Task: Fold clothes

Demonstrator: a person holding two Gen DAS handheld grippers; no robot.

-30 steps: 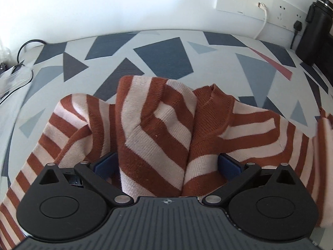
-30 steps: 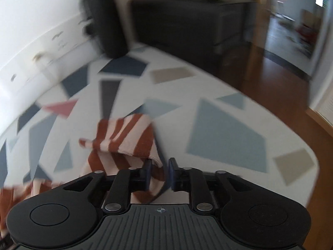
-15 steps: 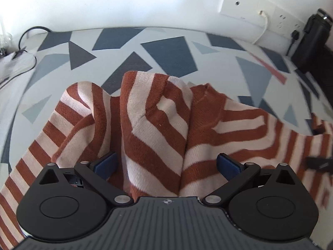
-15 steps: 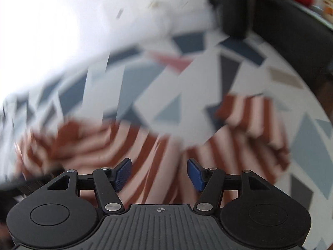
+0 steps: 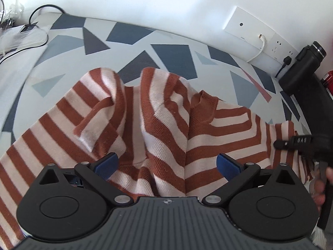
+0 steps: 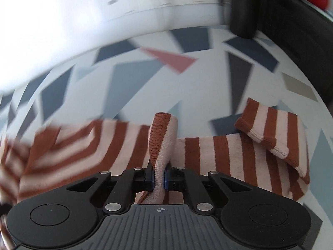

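On grey cloth-covered table with dark triangles (image 5: 172, 58), rumpled rust-and-cream striped knit sweater (image 5: 158, 112), spread beneath left gripper (image 5: 165, 163), blue pads wide apart, empty, right gripper (image 6: 159, 179) pinched tight on raised fold of sweater.

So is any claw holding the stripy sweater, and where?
Yes. The right gripper is shut on a pinched-up fold at the edge of the sweater. The left gripper is open over the sweater, holding nothing.
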